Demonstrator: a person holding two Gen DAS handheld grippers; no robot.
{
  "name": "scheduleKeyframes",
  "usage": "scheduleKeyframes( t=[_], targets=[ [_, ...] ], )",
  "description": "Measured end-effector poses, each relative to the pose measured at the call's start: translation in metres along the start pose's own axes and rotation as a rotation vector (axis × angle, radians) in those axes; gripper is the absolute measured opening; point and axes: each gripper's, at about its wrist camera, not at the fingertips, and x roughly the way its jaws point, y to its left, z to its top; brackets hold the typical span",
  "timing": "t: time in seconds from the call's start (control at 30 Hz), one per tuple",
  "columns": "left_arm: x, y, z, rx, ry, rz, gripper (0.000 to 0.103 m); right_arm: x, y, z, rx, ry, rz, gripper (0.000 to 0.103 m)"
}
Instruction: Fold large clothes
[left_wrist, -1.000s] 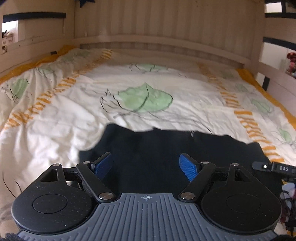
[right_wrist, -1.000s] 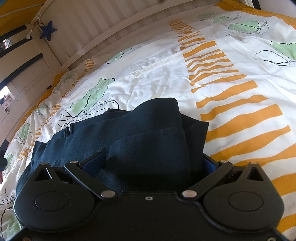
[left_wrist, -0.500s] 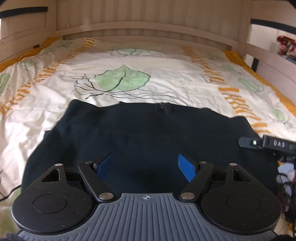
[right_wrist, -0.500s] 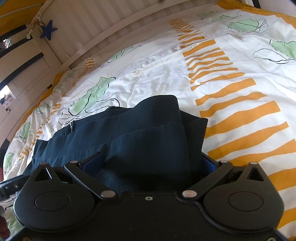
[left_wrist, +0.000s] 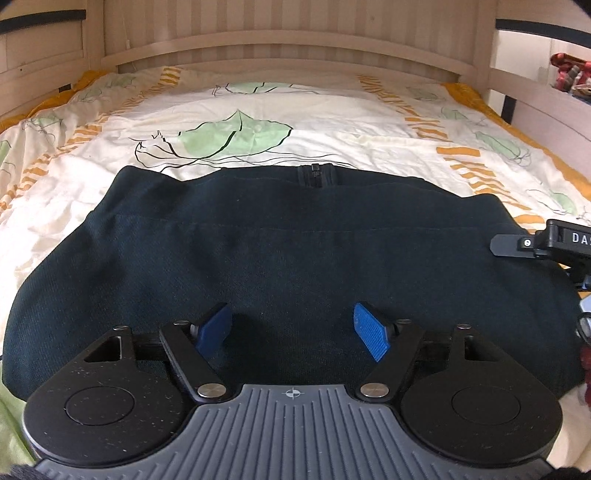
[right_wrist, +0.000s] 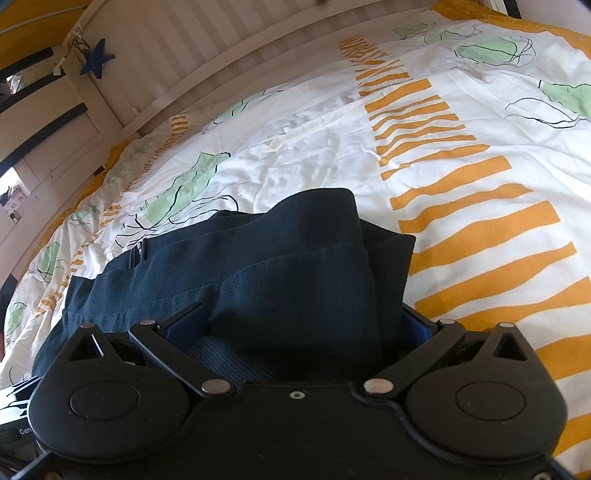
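Observation:
A dark navy garment lies spread flat on the bed, with a zipper at its far edge. My left gripper hovers low over the near part of the cloth. It is open, and its blue pads stand wide apart with nothing pinched between them. At the garment's right end, the right wrist view shows a raised, bunched fold of the garment filling the gap between the fingers of my right gripper, which is shut on it. The body of the right gripper also shows at the right edge of the left wrist view.
The garment rests on a white duvet printed with green leaves and orange stripes. A slatted wooden headboard and side rails enclose the bed. A blue star hangs on the frame at the upper left.
My left gripper has come down and forward over the garment, which now fills much more of its view, with the zipper edge visible. The right gripper and its bunched fold have stayed put.

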Motion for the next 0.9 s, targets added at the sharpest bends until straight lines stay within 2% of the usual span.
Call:
scheduleKeyframes(
  t=[0.57, 0.87, 0.9],
  targets=[
    [-0.003, 0.002, 0.005, -0.007, 0.003, -0.012, 0.071, -0.002, -0.001, -0.001, 0.001, -0.008, 0.010, 0.103],
    [-0.033, 0.000, 0.003, -0.016, -0.037, -0.064, 0.055, -0.002, -0.001, -0.002, 0.001, -0.008, 0.010, 0.103],
    [-0.037, -0.001, 0.002, -0.013, -0.045, -0.072, 0.049, -0.002, -0.001, -0.002, 0.001, -0.008, 0.010, 0.103]
  ],
)
